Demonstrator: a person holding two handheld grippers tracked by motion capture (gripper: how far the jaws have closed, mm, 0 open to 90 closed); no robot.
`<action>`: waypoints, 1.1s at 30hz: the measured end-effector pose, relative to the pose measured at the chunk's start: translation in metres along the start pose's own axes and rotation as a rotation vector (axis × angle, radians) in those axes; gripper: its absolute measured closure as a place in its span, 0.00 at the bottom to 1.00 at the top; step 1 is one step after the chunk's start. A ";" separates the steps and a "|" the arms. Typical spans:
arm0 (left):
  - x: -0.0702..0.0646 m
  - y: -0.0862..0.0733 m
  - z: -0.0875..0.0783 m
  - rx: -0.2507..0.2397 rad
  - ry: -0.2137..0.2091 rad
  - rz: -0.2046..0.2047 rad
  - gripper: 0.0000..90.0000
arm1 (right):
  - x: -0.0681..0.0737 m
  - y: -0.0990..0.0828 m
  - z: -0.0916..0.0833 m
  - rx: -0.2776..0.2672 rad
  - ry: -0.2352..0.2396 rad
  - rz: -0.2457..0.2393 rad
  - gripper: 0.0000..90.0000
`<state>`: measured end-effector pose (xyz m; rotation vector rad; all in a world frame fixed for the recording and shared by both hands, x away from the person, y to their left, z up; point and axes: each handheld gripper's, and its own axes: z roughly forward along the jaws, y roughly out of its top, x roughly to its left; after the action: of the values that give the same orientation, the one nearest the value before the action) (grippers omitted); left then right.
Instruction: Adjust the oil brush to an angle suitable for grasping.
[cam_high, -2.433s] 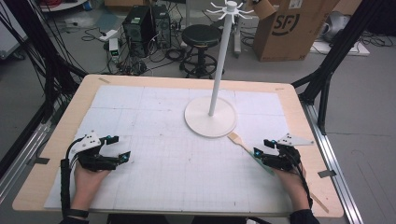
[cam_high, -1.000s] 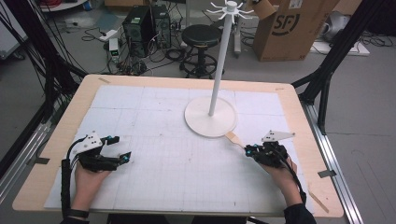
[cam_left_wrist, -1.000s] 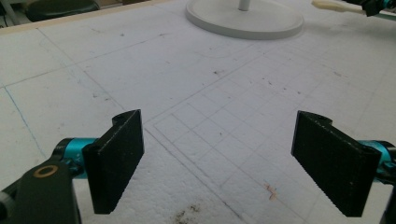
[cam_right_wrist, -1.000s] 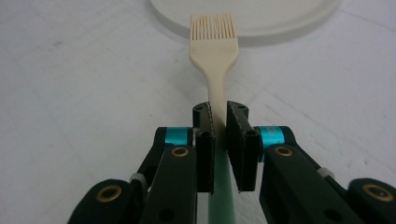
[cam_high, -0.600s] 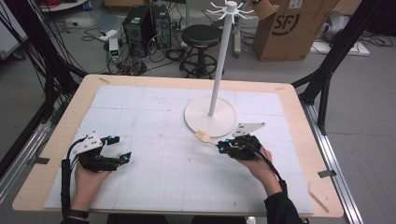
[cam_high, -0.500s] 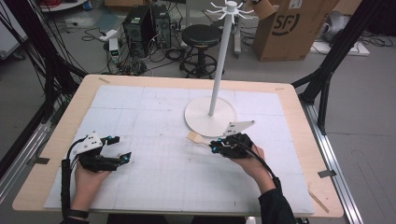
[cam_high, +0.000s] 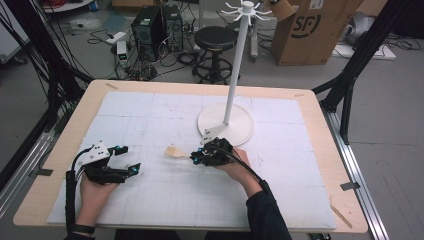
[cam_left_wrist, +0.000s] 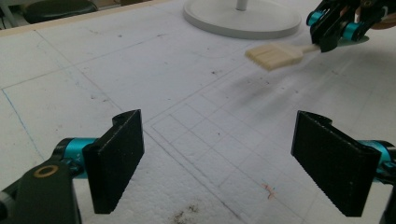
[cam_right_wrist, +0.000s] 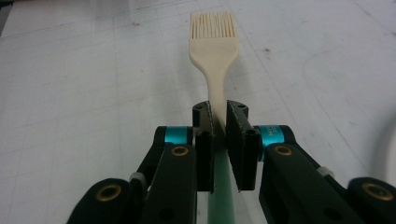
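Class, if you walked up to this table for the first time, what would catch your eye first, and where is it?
The cream brush stands out, clamped by its handle in the right gripper near the table's middle, bristles pointing toward the left gripper, whose jaws gape wide. Behind it rises a tall white stand on a round base.

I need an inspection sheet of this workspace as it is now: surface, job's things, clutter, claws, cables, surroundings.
Surface: white gridded mat on a wooden table, some dark specks.
Job's things: cream pastry brush with green handle; white hook stand on a round base.
Clutter: nothing seen.
Claws: left claw open, holding nothing; right claw shut on the brush handle.
Cables: black cable along the left forearm.
Surroundings: cardboard box, black stool, computer towers.
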<state>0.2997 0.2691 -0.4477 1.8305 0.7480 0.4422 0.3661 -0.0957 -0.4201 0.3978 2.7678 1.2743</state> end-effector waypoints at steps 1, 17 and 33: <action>0.000 0.000 0.000 0.000 0.000 0.001 0.20 | 0.001 0.002 0.004 0.010 0.011 -0.007 0.91; 0.000 0.000 0.000 0.003 -0.003 0.006 0.20 | 0.014 0.021 0.055 0.075 0.081 -0.104 0.91; -0.001 0.000 0.000 0.003 -0.004 0.010 0.20 | 0.008 0.014 -0.012 -0.080 -0.045 0.007 0.53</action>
<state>0.2993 0.2684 -0.4479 1.8379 0.7379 0.4441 0.3589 -0.0938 -0.4014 0.4250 2.6713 1.3549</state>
